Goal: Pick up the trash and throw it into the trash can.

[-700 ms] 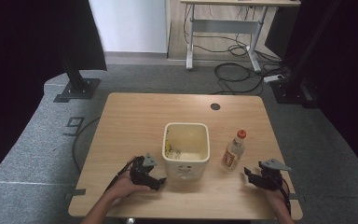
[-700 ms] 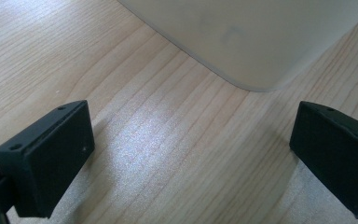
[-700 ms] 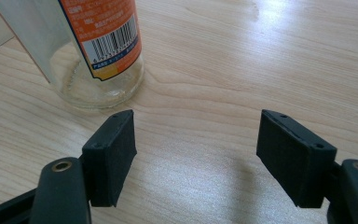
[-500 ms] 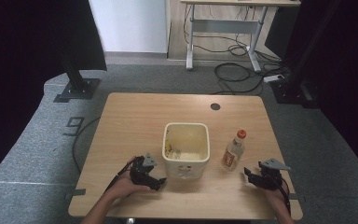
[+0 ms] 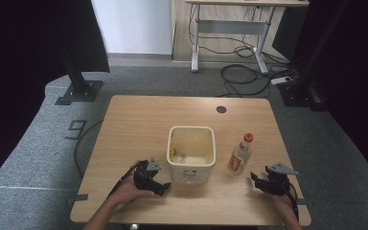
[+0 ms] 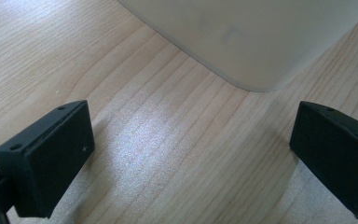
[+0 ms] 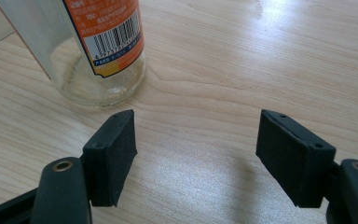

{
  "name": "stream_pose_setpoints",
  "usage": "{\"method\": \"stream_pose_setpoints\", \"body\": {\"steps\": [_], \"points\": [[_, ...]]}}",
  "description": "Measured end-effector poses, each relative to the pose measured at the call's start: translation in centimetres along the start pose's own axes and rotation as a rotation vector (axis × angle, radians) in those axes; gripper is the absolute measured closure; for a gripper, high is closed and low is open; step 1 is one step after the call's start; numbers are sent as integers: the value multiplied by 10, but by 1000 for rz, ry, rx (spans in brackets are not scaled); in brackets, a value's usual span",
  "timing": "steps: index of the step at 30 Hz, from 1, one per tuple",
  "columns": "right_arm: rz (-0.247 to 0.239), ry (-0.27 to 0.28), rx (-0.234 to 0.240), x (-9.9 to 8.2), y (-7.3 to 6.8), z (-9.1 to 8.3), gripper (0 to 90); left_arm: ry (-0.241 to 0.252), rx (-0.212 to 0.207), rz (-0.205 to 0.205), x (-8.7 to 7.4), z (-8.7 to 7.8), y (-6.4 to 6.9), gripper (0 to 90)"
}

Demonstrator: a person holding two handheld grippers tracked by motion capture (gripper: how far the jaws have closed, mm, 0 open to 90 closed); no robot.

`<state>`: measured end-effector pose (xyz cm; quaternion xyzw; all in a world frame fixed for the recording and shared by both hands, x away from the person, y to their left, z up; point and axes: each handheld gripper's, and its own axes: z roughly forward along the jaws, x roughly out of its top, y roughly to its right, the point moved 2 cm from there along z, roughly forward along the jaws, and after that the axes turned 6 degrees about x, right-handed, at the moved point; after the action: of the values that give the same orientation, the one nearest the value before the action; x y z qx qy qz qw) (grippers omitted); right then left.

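A cream square bin point(image 5: 191, 149) stands upright in the middle of the wooden table point(image 5: 139, 120). Just right of it stands a clear bottle point(image 5: 240, 154) with an orange cap and an orange label. My left gripper point(image 5: 164, 186) rests on the table near the bin's front left corner, open, with bare wood between its jaws; the bin's rounded corner point(image 6: 256, 42) lies just ahead of the left gripper point(image 6: 191, 154). My right gripper point(image 5: 255, 179) sits low at the front right, open and empty. In its view the right gripper point(image 7: 196, 154) points past the bottle's base point(image 7: 100, 51), which stands ahead and to the left.
A dark round grommet hole point(image 5: 221, 109) is set in the table's far side. Bits of debris lie inside the bin. Beyond the table are stand bases point(image 5: 79, 91), floor cables point(image 5: 242, 76) and a desk frame point(image 5: 230, 28).
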<state>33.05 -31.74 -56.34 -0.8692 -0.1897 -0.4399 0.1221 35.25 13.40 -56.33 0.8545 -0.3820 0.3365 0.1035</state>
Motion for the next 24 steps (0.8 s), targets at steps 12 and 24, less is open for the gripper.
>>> {"method": "stream_pose_setpoints", "body": {"steps": [12, 24], "points": [[-1, 22, 0, 3, -2, -4, 286, 0, 0, 0, 0, 0, 0, 0], [-29, 57, 4, 11, -12, -11, 300, 0, 0, 0, 0, 0, 0, 0]]}}
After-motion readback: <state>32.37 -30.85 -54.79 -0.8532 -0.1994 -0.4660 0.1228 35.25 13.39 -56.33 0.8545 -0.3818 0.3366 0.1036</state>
